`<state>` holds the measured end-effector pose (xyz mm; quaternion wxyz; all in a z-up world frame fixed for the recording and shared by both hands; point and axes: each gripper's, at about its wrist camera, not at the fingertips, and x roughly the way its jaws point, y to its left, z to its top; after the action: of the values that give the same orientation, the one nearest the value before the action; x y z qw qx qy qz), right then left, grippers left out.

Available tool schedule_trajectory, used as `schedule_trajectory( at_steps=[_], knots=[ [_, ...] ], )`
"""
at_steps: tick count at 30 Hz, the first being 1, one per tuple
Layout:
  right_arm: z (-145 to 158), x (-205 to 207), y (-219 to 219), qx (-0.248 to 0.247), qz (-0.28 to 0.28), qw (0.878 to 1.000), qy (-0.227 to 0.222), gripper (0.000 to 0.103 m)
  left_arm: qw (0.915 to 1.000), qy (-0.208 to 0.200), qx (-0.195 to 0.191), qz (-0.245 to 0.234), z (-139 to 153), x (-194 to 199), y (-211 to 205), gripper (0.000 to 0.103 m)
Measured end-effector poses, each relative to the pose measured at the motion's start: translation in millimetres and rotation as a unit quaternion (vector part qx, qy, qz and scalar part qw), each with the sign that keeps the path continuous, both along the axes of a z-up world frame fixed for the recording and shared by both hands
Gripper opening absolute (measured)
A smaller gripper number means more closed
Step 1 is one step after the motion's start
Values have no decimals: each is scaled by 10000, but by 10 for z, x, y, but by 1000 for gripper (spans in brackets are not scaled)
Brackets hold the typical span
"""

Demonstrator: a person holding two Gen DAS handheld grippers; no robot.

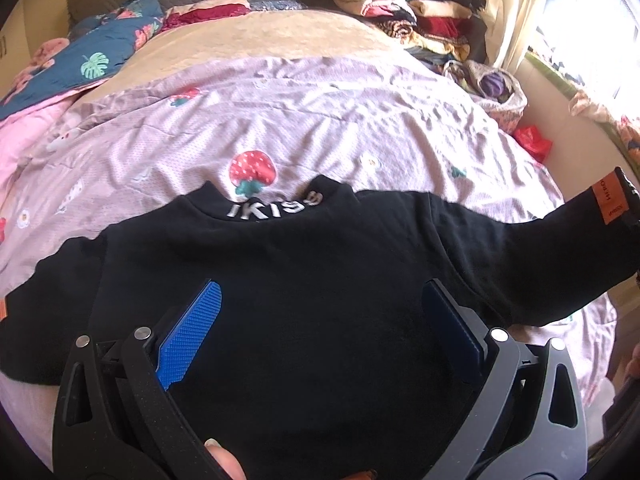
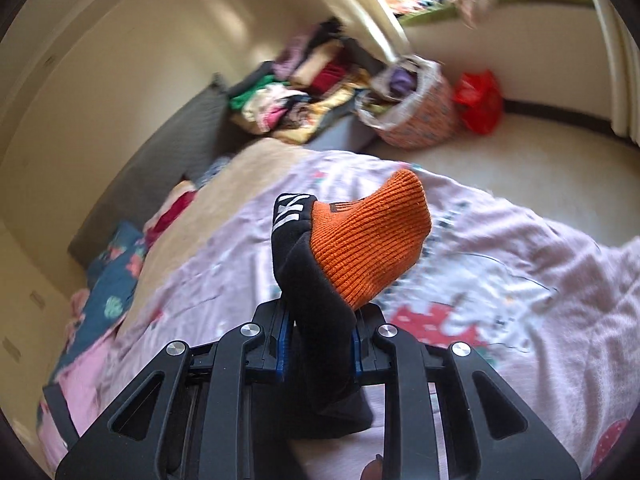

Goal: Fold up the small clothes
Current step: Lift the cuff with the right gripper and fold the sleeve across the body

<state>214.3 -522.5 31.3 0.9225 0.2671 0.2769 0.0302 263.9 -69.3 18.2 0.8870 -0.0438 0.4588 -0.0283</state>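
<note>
Black child's sweatshirt (image 1: 304, 280) spread on lilac strawberry-print bedspread (image 1: 320, 128). White collar lettering, seen upside down, not fully legible. Orange woven label (image 1: 610, 202) on the sleeve, its small print too small to read. Left gripper (image 1: 320, 320): jaws wide above the body, nothing held. Right gripper (image 2: 318, 352): jaws narrow, clamped on the raised sleeve just behind its orange ribbed cuff (image 2: 370, 236).

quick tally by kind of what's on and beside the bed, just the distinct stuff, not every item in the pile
black top: 1
strawberry-print sheet: 1
floral blue quilt: 1
pile of folded clothes: 1
patterned basket: 1
red bag: 1
Total: 6
</note>
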Motion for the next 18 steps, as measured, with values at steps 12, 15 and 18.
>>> schedule_trajectory(
  at_steps=[12, 15, 18],
  knots=[
    [314, -25, 1052, -741, 1044, 9911, -354, 21, 9959, -76, -880, 211, 228, -166, 673, 94],
    [281, -68, 1331, -819, 1261, 9880, -345, 21, 9939, -46, -1056, 297, 217, -179, 863, 94],
    [240, -66, 1593, -923, 1451, 9845, -331, 21, 9902, 9, -1333, 411, 168, -197, 1102, 94]
  ],
)
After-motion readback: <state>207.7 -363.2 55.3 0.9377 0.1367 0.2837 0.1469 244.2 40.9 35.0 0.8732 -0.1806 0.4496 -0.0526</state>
